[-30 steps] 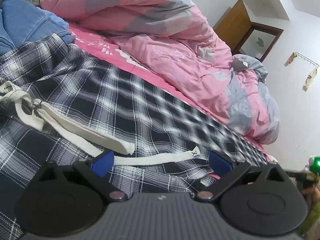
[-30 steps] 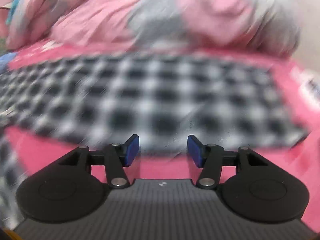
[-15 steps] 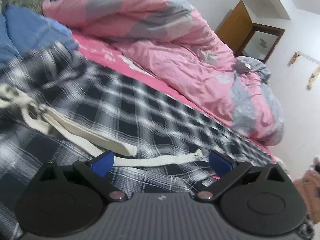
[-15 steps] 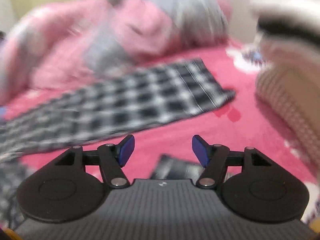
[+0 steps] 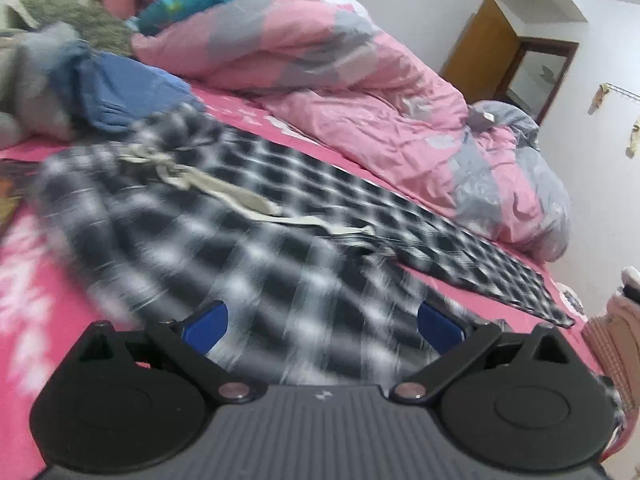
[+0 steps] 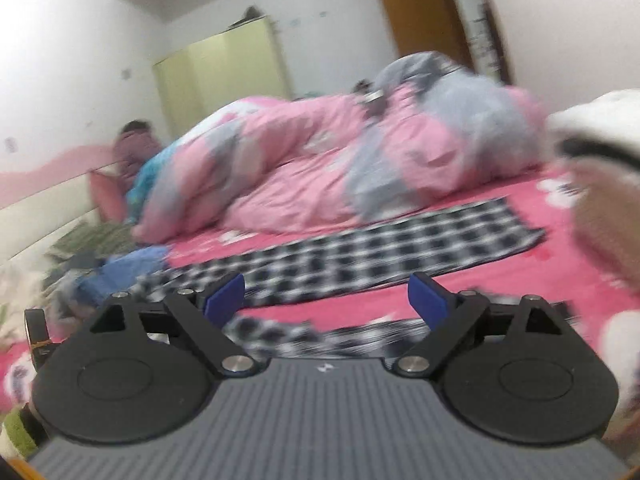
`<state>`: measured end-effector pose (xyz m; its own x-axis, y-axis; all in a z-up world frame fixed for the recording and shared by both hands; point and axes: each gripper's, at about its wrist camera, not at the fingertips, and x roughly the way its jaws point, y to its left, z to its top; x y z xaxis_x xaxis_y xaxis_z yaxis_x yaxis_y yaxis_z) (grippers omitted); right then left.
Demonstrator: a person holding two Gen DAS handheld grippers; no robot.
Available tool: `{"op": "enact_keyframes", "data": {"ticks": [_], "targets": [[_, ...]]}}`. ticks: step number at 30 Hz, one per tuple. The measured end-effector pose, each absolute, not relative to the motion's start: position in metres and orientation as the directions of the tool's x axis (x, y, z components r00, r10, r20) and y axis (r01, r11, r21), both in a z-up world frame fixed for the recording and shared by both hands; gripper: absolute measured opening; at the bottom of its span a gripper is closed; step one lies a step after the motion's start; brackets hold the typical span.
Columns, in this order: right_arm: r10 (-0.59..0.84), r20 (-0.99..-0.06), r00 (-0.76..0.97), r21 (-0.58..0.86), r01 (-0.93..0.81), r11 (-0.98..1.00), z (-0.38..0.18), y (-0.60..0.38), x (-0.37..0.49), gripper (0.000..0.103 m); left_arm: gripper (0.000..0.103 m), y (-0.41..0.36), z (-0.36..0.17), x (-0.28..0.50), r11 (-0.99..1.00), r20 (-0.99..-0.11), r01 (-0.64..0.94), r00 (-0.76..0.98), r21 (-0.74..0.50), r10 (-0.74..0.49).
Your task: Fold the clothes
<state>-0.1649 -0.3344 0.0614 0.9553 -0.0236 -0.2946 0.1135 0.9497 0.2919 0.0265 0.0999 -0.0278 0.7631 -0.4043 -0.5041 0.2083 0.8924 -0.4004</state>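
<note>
Pants [image 5: 248, 216] lie spread flat on the bed [image 5: 24, 264], legs running toward 2 o'clock, drawstring [image 5: 224, 190] loose on top. Both the left gripper [image 5: 322, 322] and right gripper [image 6: 325, 298] hover wide open, holding nothing. Probably best to pinch a clean edge, keeping clear of that string.

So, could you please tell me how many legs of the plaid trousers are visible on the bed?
2. One leg stretches toward the pink duvet; the other leg runs under the open left claw. Nothing seems hidden.

Both grippers [image 5: 322, 324] [image 6: 326, 296] are black, ribbed grey bodies (blue fingertip pads, silver screws).
</note>
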Motion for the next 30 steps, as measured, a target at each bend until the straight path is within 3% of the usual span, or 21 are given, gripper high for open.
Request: {"op": "enact_keyframes", "data": {"ticks": [4,10,13,17,21,25,30], "targets": [[0.132,-0.315,0.940,0.293,-0.036,0.956,0.042,-0.292,-0.132,0.089,0.101,0.127,-0.030,-0.005,0.908,-0.488,0.123,0.810,-0.400,-0.325],[0.288,-0.395,0.872,0.384,-0.129,0.915,0.009,-0.241,-0.110,0.087,0.095,0.144,-0.041,-0.008,0.919,-0.512,0.028,0.824,-0.392,-0.244],[0.365,-0.427,0.827,0.431,-0.169,0.886,-0.008,-0.216,-0.099,0.078,0.085,0.150,-0.046,0.002,0.915,-0.515,-0.012,0.830,-0.403,-0.216],[0.415,-0.461,0.784,0.506,-0.152,0.849,-0.027,-0.206,-0.089,0.056,0.070,0.157,-0.057,0.014,0.900,-0.515,-0.061,0.836,-0.431,-0.190],[0.421,-0.493,0.761,0.584,-0.070,0.809,-0.042,-0.219,-0.082,0.050,0.064,0.162,-0.064,0.022,0.892,-0.504,-0.079,0.845,-0.446,-0.177],[0.431,-0.522,0.736,0.650,0.016,0.759,-0.057,-0.231,-0.076,0.048,0.067,0.163,-0.066,0.029,0.887,-0.498,-0.083,0.849,-0.455,-0.176],[0.448,-0.554,0.702,0.715,0.126,0.687,-0.075,-0.246,-0.068,0.049,0.091,0.155,-0.062,0.027,0.894,-0.510,-0.073,0.841,-0.442,-0.183]]}}
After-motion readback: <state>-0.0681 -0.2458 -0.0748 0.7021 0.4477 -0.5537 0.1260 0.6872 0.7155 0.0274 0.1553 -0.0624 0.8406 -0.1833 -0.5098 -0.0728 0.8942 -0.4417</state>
